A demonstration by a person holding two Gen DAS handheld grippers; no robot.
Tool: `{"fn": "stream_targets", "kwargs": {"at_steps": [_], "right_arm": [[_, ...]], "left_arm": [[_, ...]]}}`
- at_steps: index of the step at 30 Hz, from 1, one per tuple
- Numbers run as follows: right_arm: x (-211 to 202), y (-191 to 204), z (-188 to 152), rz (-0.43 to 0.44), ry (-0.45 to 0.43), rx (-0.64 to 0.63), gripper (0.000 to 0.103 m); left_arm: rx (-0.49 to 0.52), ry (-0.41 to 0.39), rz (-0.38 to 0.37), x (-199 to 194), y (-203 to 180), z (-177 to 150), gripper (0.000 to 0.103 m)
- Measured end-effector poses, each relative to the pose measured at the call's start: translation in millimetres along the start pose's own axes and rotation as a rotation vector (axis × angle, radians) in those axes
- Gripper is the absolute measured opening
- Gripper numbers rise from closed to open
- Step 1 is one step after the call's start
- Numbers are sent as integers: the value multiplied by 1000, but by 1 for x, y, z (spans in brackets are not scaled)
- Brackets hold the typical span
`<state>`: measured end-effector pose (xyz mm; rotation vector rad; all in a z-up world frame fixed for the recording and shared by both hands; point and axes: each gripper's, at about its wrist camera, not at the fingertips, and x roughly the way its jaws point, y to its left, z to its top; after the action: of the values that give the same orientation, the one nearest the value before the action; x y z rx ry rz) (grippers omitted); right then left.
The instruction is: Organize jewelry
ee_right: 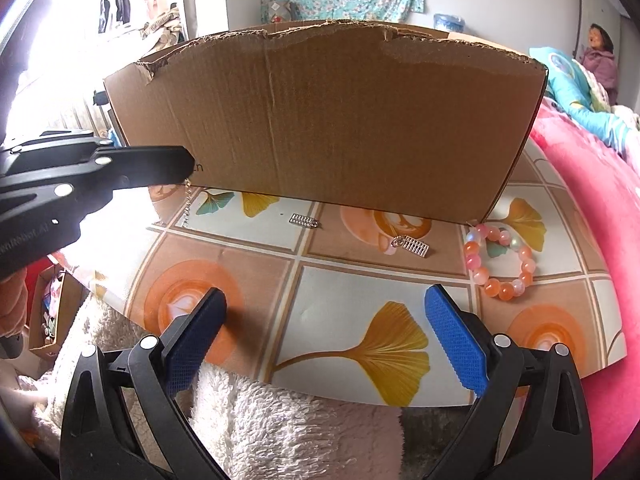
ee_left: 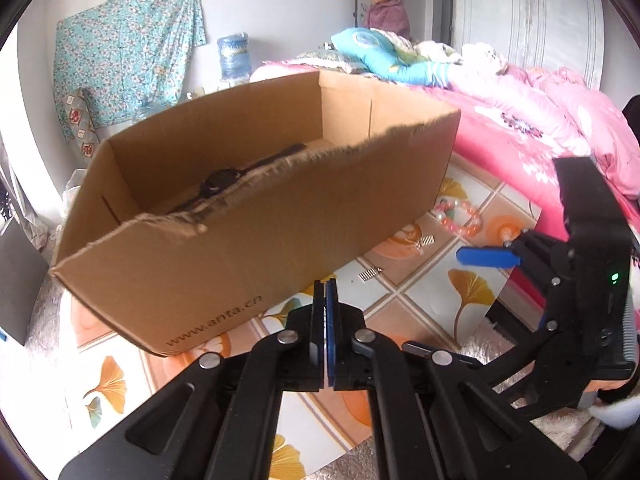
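Observation:
A cardboard box stands on the patterned table; a black watch lies inside it. My left gripper is shut in front of the box's near wall. In the right wrist view the left gripper holds a thin silver chain that hangs from its tips. My right gripper is open and empty above the table's near edge. A pink bead bracelet lies at the box's right corner. Two small silver charms lie in front of the box.
A pink quilted bed runs along the right of the table, with a person beyond it. A fluffy white cloth lies below the table's near edge. A water jug stands behind the box.

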<state>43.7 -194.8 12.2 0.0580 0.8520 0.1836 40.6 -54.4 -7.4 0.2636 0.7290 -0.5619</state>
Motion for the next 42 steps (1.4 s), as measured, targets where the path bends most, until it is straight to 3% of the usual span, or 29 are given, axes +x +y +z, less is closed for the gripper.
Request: {"fn": "stream_targets", "kwargs": {"at_steps": [14, 21, 31, 42], "right_arm": [[-13, 7, 19, 85, -30, -3, 73], [-1, 8, 34, 114, -10, 18, 55], [15, 6, 42, 79, 53, 55, 37], [26, 16, 51, 18, 41, 28, 29]], "left_arm": [[-118, 19, 17, 2, 37, -21, 0], [-156, 30, -3, 12, 43, -27, 0], [-175, 33, -19, 19, 44, -30, 0], [-180, 26, -31, 21, 46, -30, 1]]}}
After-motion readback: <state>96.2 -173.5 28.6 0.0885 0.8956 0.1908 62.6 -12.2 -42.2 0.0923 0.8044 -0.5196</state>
